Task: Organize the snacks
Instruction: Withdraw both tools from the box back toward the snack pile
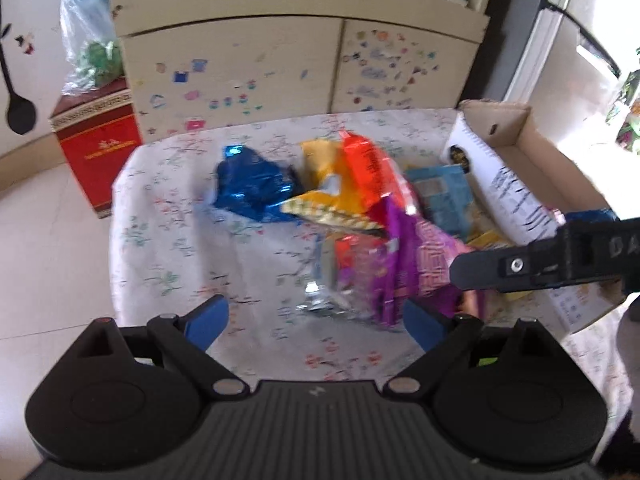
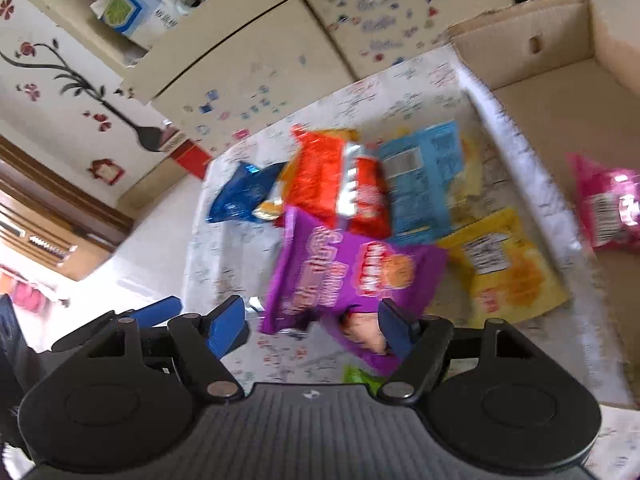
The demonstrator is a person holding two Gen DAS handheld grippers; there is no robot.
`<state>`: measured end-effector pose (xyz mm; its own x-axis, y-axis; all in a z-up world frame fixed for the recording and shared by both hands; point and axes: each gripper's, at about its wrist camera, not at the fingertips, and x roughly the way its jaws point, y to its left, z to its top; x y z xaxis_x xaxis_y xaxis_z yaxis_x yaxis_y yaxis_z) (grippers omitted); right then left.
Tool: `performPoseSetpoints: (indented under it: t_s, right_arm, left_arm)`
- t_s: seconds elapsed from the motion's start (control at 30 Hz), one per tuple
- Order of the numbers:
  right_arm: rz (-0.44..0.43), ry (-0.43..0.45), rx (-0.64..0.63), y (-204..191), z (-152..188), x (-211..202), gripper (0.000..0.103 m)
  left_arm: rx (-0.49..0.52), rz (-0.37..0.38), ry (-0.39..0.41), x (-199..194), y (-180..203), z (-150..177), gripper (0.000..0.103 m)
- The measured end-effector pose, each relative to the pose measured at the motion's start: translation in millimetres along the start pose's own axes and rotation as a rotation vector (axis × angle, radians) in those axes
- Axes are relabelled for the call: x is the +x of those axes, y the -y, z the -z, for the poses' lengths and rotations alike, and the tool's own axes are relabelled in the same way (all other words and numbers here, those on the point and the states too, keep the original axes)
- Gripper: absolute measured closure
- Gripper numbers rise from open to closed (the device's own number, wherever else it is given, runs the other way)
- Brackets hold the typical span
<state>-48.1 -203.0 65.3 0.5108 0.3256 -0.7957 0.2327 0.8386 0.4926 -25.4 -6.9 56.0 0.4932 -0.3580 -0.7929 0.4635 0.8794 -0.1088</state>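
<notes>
Looking down both claws, we see a heap of glossy snack packets on a worktop [image 1: 168, 248] under a white floral cloth, beside an open brown cardboard box [image 2: 560, 92] at its right edge. The left claw [image 1: 316, 320] gapes wide over bare cloth, gripping nothing. The right claw [image 2: 316, 320] stands partly spread; the crinkled purple foil packet [image 2: 352, 268] lies between its blue pads, but blur keeps us from telling whether they press it. Only the right view shows the pink foil packet [image 2: 612, 204] lying inside the box, and the flat yellow packet [image 2: 508, 264] against the box's wall. Only the left view shows the red gift box [image 1: 100, 152] on the floor. The dark blue packet [image 1: 252, 188] sits nearest the worktop's far-left corner.
</notes>
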Motion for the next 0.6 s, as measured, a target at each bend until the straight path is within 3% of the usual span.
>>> performPoseSetpoints:
  t_s: [0.17,0.27,0.6]
  right_arm:
    - [0.086,0.019,-0.013,15,8,-18,0.024]
    - [0.084,0.030,0.023,25,12,-28,0.024]
    - [0.070,0.077,0.078,47,19,-62,0.021]
  left_arm:
    - [0.081,0.043,0.065,-1,24,-7,0.009]
    - [0.123,0.094,0.052,8,37,-8,0.009]
    - [0.201,0.109,0.036,40,69,-7,0.009]
